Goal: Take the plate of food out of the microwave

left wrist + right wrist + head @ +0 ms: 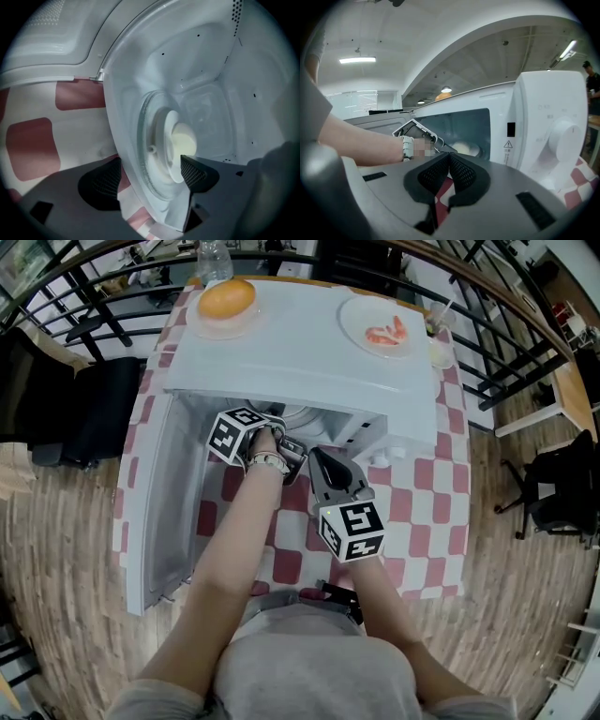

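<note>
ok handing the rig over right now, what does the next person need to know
Left gripper: open, reaching into the microwave, gripping nothing; one pad is close to the plate's rim.
Right gripper: shut, empty, held outside in front of the opening.
Plate with pale round food: on the turntable inside the cavity.
Done: door is swung open to the left.
Left: close the left gripper on the plate's rim, draw it out level, set it down.
</note>
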`<state>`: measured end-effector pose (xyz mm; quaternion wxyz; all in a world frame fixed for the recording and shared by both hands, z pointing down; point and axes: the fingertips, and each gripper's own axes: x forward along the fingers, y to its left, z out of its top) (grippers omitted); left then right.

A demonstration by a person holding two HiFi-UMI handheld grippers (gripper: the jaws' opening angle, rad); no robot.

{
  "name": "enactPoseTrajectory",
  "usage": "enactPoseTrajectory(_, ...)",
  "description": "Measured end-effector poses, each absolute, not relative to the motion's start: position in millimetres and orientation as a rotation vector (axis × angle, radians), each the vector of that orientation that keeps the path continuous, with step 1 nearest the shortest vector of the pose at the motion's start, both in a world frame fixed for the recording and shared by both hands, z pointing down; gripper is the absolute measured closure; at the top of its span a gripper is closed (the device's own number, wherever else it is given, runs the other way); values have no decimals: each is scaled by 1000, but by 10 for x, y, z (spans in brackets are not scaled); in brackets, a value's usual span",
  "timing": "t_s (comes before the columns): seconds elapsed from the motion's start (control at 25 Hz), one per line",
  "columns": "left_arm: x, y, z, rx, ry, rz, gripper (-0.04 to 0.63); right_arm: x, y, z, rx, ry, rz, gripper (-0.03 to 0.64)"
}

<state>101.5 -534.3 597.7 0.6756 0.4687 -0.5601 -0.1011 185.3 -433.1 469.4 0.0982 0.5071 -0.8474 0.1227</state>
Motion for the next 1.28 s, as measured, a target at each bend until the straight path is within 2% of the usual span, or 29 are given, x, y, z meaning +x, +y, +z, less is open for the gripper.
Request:
enactPoseTrajectory(0.84,1004,-5349,6111,972,-1284,-205,221,1967,-4392,4762,1492,-2488,352,594)
enactPoseTrajectory(1.28,986,-5273,6056,981,-1277,-225,286,2023,-4387,4692,1522,-2489,344,594)
